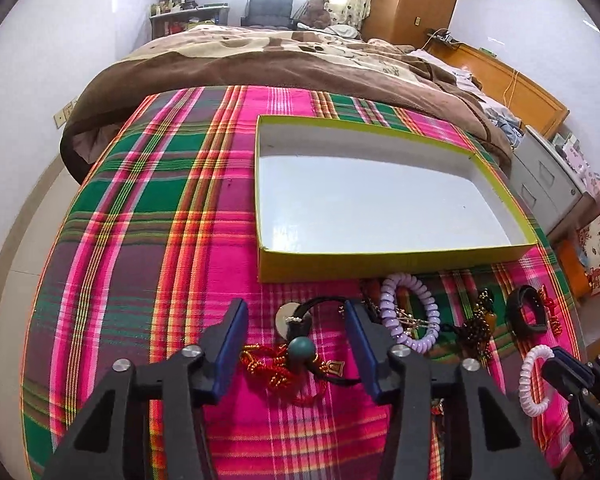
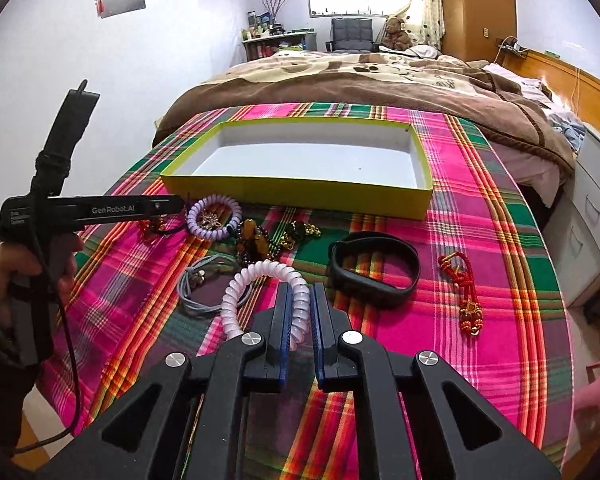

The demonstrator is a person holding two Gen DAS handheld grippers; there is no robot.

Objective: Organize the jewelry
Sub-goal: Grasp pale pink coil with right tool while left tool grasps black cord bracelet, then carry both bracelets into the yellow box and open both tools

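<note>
Plaid bedspread [image 2: 480, 216]: one yellow box [image 2: 300, 190], two coil bracelets; right tongs [image 2: 300, 304] pinching one, left tongs [image 1: 296, 322] spread.

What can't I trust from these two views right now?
- Left wrist view: the left tool hides the red beaded charm's lower end; pad contact cannot be told.
- Right wrist view: the pale coil bracelet's gripped section sits hidden inside the right tool.
- Right wrist view: dark bead tangle, too small to separate pieces.
- Both: box near inner wall hidden.
</note>
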